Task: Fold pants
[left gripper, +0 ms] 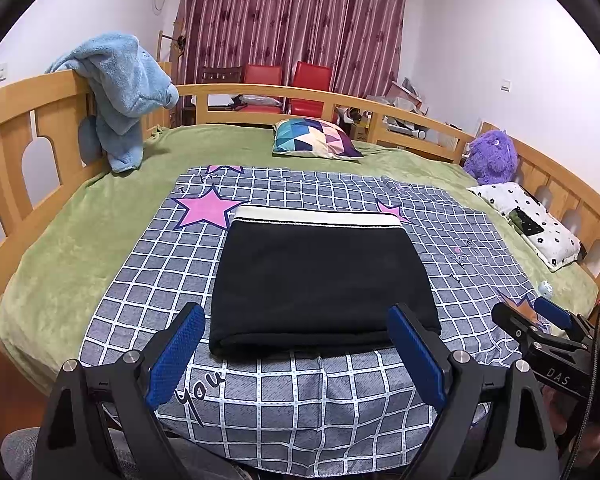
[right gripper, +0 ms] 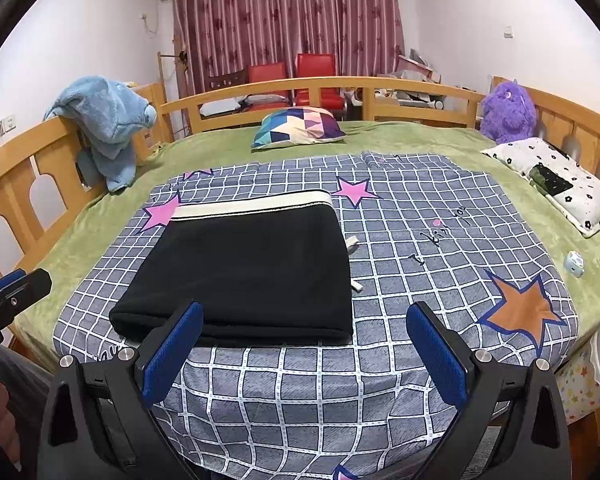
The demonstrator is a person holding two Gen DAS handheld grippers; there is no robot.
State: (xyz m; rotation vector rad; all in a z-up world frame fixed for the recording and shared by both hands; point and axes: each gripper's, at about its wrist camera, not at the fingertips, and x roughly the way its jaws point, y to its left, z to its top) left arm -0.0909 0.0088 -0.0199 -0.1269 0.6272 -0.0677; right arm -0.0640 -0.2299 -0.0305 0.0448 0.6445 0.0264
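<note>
The black pants point(left gripper: 320, 280) with a white waistband lie folded into a flat rectangle on the checked grey sheet point(left gripper: 300, 400). In the right wrist view the pants point(right gripper: 252, 272) lie left of centre, a white drawstring poking out at their right edge. My left gripper point(left gripper: 296, 360) is open and empty, held just in front of the pants' near fold. My right gripper point(right gripper: 304, 360) is open and empty, in front of the pants' near right corner. The right gripper also shows at the right edge of the left wrist view point(left gripper: 540, 320).
A green blanket point(left gripper: 80, 220) covers the bed, ringed by a wooden rail point(left gripper: 40, 120). A blue towel point(left gripper: 120, 92) hangs on the rail. A patterned pillow point(left gripper: 316, 138), a purple plush toy point(left gripper: 492, 156), a white flowered pillow point(left gripper: 532, 220) and a small toy point(right gripper: 574, 264) lie around.
</note>
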